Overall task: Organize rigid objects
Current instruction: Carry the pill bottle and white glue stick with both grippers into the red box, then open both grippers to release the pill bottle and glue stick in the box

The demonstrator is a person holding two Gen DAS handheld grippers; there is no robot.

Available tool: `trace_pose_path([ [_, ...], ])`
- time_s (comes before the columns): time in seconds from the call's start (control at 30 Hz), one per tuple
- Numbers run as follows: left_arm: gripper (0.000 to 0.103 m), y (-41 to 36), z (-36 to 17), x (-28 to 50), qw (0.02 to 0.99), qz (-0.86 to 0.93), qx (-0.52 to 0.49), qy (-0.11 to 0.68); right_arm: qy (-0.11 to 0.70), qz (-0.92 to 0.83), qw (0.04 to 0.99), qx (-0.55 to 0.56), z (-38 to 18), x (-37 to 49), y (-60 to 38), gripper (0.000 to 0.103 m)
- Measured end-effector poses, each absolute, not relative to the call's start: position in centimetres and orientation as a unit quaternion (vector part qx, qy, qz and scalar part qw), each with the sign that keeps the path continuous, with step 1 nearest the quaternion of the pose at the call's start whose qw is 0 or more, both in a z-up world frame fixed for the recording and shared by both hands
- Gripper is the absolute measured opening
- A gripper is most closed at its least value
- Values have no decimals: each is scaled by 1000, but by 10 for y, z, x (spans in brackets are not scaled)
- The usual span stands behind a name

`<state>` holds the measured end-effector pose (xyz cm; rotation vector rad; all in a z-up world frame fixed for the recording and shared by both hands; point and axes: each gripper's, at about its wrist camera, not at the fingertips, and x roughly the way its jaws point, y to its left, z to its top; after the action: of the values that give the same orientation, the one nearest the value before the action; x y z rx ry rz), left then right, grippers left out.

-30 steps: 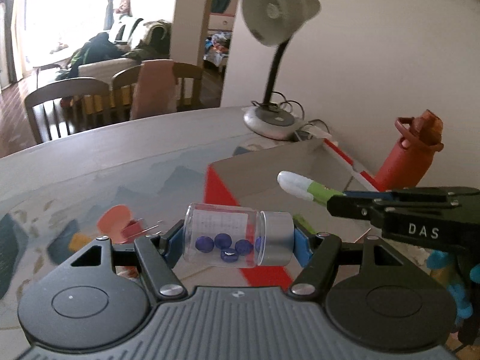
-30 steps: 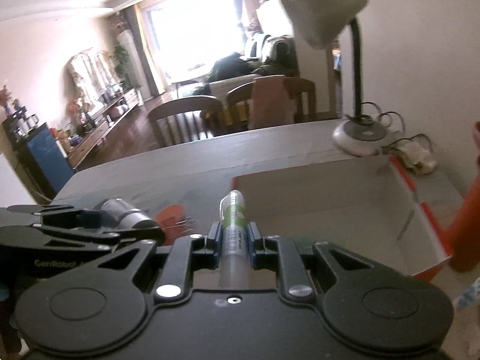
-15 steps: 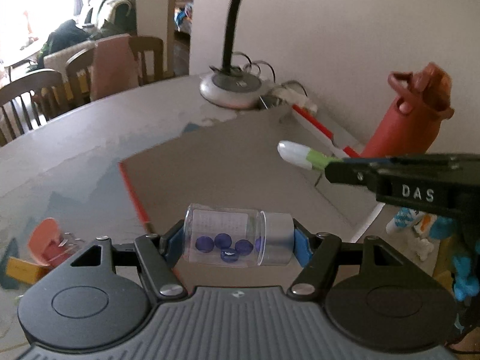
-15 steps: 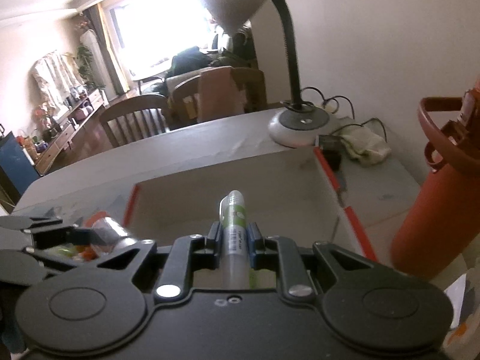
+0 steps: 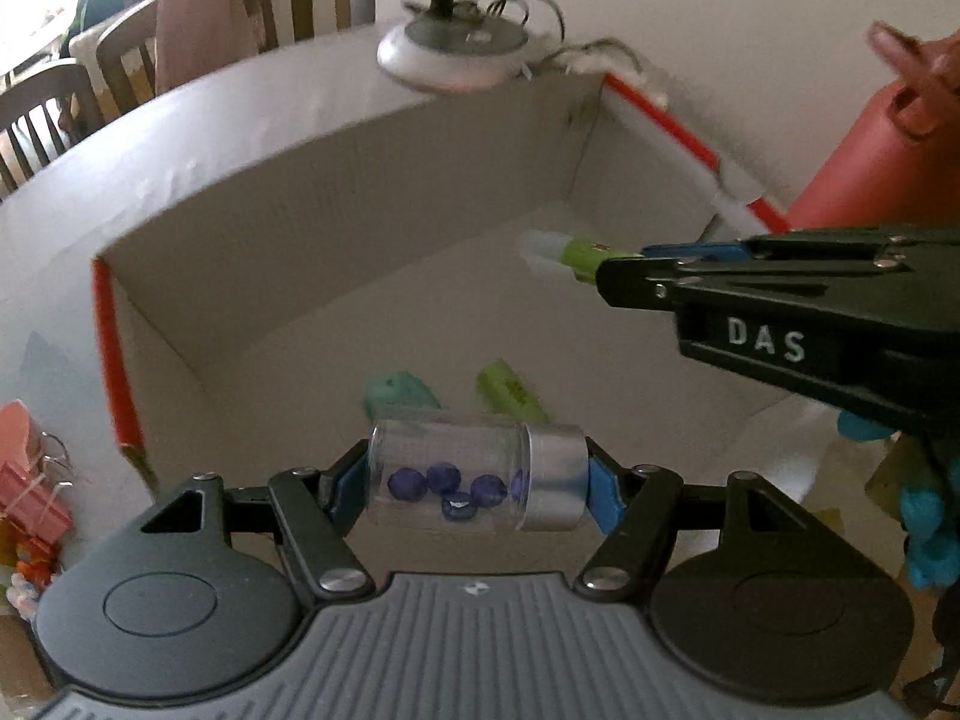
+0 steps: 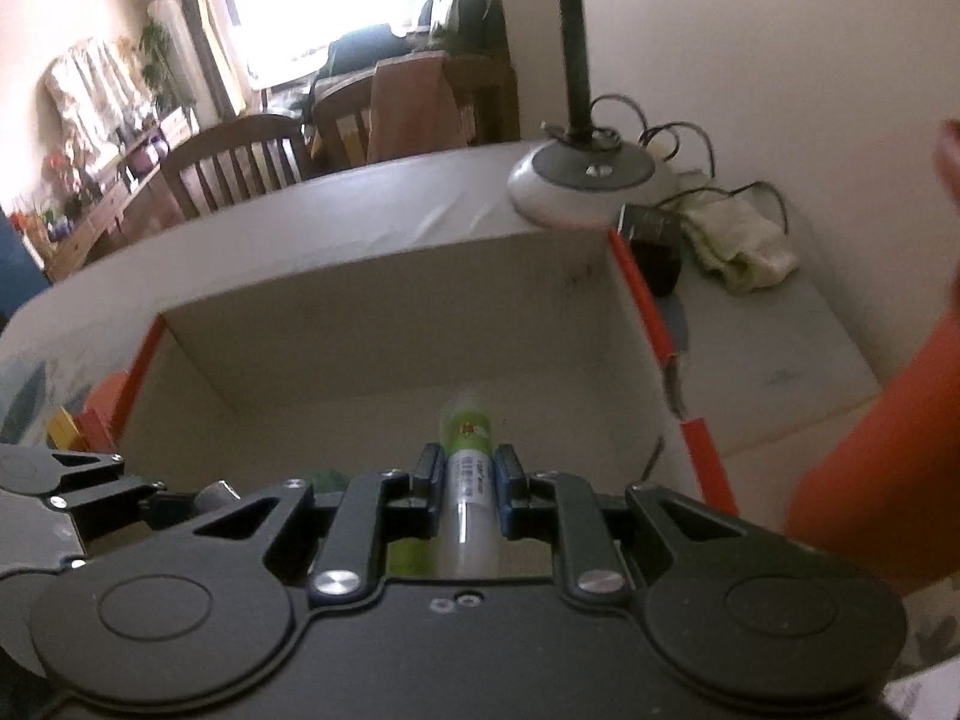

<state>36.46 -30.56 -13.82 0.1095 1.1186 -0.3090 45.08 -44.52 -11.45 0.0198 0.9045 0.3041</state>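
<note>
Crosswise between my left gripper's [image 5: 477,483] blue pads sits a clear jar [image 5: 474,477] with a silver cap, blue beads inside, clamped tight over the open cardboard box [image 5: 360,192]. My right gripper [image 6: 471,483] is closed on a green-and-white tube [image 6: 469,468] pointing forward above the same box. Down on the box floor lie a teal piece [image 5: 399,393] and a green tube [image 5: 510,393]. Behind the box stands a lamp base [image 6: 585,183]; an orange-red bottle [image 5: 882,156] rises at the right.
</note>
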Motion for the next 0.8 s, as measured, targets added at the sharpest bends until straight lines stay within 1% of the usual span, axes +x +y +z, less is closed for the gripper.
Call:
trace_pose_path([
  [0.3,70,-303,-155,387,804,-127,29,580,469,157,869,-21,-135,465,-433,16],
  [0.43,70,-304,-159,391,793,-125,37,595,488,158,858,-23,-141,468,-435,16],
  [0.7,70,-293,-170,398,758,-122,20,640,515,155,843,-8,-149,470,-439,16],
  [0.8,70,-294,-173,401,750,-119,22,651,517,155,842,-7,-148,470,-439,19],
])
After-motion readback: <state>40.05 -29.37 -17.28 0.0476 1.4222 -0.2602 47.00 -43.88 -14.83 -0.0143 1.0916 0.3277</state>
